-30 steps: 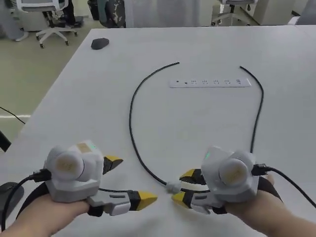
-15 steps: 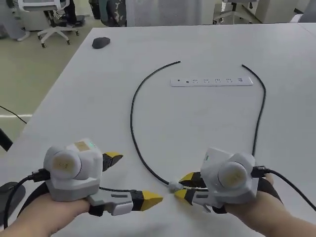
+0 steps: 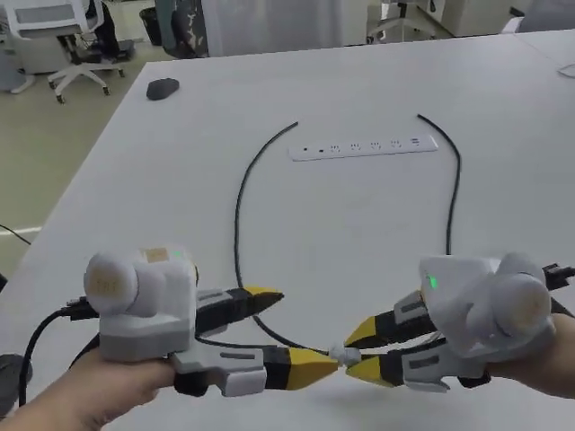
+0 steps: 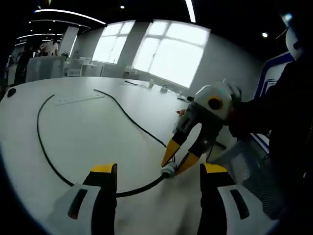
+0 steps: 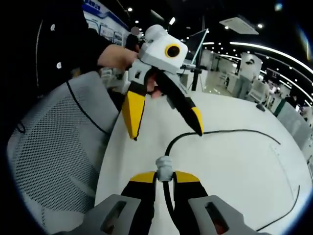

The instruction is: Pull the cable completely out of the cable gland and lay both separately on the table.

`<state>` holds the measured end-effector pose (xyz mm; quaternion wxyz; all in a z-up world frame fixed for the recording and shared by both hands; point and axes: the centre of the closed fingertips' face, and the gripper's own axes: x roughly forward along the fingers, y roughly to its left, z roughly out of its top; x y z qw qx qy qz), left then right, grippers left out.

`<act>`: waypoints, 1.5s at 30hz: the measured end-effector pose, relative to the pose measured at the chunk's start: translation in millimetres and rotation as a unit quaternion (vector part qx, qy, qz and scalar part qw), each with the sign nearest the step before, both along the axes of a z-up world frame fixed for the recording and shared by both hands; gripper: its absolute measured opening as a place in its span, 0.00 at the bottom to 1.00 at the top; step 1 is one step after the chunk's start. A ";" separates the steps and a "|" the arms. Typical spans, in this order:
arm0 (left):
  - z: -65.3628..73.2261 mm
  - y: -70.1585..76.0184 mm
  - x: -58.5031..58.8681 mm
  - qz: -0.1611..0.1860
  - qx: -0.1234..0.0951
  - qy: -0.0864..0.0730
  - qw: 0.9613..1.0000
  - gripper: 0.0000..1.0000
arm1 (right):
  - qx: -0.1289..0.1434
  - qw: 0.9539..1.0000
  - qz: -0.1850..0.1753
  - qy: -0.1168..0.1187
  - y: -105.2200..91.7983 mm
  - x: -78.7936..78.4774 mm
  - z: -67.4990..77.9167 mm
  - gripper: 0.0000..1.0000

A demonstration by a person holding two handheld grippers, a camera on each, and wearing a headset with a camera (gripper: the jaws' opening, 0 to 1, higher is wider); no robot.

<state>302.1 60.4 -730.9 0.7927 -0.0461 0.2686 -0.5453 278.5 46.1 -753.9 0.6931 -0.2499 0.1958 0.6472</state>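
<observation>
Right gripper (image 3: pixel 355 355) clamps the cable (image 3: pixel 238 206) just behind the cable gland (image 3: pixel 340 356), near the worktop's (image 3: pixel 359 233) front edge. Left gripper (image 3: pixel 301 329) gapes wide, holding nothing.

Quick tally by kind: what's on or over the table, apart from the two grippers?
Long black cable: 1
Pale plastic cable gland: 1
White power strip: 1
Dark computer mouse: 1
Total: 4

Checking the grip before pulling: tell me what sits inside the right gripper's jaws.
The black cable, pinched between them; the grey cable gland sits just beyond their tips. The contact itself is covered by the jaws.
</observation>
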 end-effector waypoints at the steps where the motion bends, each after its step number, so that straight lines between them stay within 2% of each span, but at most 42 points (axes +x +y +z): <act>1: -2.1 -5.5 -5.7 -0.016 0.003 0.007 1.000 0.66 | 0.006 1.000 0.001 -0.009 -1.1 -3.0 8.1 0.08; 3: -2.0 -17.8 -14.9 -0.043 -0.001 0.007 0.999 0.61 | 0.010 1.000 0.007 -0.020 -3.8 -7.3 17.5 0.08; 5: 0.5 -26.3 -21.9 -0.055 -0.010 0.022 0.998 0.52 | 0.009 0.999 0.012 -0.029 -5.8 -9.5 21.1 0.08; 6: 5.1 -31.6 -25.0 -0.062 -0.026 0.030 0.997 0.46 | 0.007 0.999 0.016 -0.036 -6.9 -11.1 23.4 0.08; 7: 6.7 -33.6 -26.2 -0.063 -0.031 0.037 0.997 0.42 | 0.005 0.999 0.019 -0.038 -8.4 -12.6 23.3 0.08; 8: 7.1 -34.5 -26.8 -0.064 -0.032 0.044 0.996 0.37 | 0.003 0.999 0.023 -0.046 -9.1 -14.3 24.0 0.08; 9: 7.3 -34.9 -26.8 -0.064 -0.031 0.043 0.997 0.31 | 0.002 0.999 0.024 -0.048 -9.6 -15.1 24.1 0.08; 11: 4.4 -34.4 -31.1 -0.078 -0.012 0.040 0.996 0.24 | 0.007 0.998 0.028 -0.048 -10.2 -17.1 25.3 0.08; 14: 4.3 -34.2 -33.9 -0.083 -0.009 0.044 0.995 0.22 | 0.005 0.998 0.034 -0.059 -11.6 -19.2 25.3 0.08; 16: 4.4 -34.1 -34.6 -0.082 -0.007 0.043 0.996 0.19 | 0.005 0.997 0.036 -0.061 -11.8 -20.6 25.5 0.08; 18: 4.6 -34.0 -35.1 -0.079 -0.008 0.049 0.996 0.16 | 0.006 0.997 0.036 -0.061 -11.9 -21.4 26.2 0.08; 24: 8.0 -36.0 -37.4 -0.078 -0.017 0.055 0.995 0.16 | 0.009 0.997 0.040 -0.067 -14.7 -23.4 28.6 0.08; 26: 10.0 -37.9 -37.5 -0.077 -0.024 0.055 0.995 0.16 | 0.011 0.997 0.039 -0.066 -16.1 -23.3 30.2 0.08; 30: 12.6 -41.5 -39.5 -0.082 -0.022 0.038 0.996 0.16 | 0.015 0.997 0.036 -0.059 -18.5 -23.4 31.5 0.08; 31: 12.5 -42.3 -40.7 -0.085 -0.019 0.038 0.995 0.16 | 0.016 0.998 0.037 -0.056 -18.7 -24.2 31.6 0.08; 35: 12.1 -43.8 -43.9 -0.107 -0.001 -0.001 0.994 0.15 | 0.013 0.999 0.031 -0.027 -19.5 -26.5 30.7 0.09; 36: 13.2 -44.1 -44.6 -0.109 -0.001 -0.004 0.994 0.15 | 0.018 1.000 0.018 0.005 -20.0 -27.9 30.7 0.09; 37: 13.2 -43.7 -45.8 -0.118 0.008 -0.017 0.993 0.15 | 0.026 0.998 -0.004 0.056 -21.0 -28.7 31.8 0.10; 38: 13.1 -43.5 -46.1 -0.123 0.013 -0.024 0.992 0.15 | 0.035 0.996 -0.012 0.078 -21.9 -27.3 33.9 0.13; 39: 13.0 -43.4 -47.6 -0.129 0.018 -0.029 0.991 0.15 | 0.046 0.995 -0.015 0.090 -22.0 -24.4 37.3 0.17; 40: 14.4 -43.1 -46.8 -0.132 0.021 -0.044 0.990 0.15 | 0.056 0.991 -0.023 0.116 -23.5 -23.4 40.8 0.18; 41: 15.4 -43.3 -46.5 -0.133 0.022 -0.053 0.990 0.15 | 0.062 0.989 -0.028 0.128 -24.4 -21.4 43.0 0.19; 43: 17.1 -43.9 -45.9 -0.130 0.020 -0.058 0.990 0.15 | 0.070 0.983 -0.039 0.164 -26.0 -20.4 46.0 0.25; 44: 17.3 -44.0 -45.0 -0.136 0.024 -0.072 0.988 0.15 | 0.079 0.979 -0.041 0.182 -25.2 -20.7 48.8 0.26; 45: 18.9 -44.9 -44.8 -0.139 0.024 -0.085 0.986 0.15 | 0.084 0.972 -0.043 0.213 -24.6 -24.5 50.6 0.26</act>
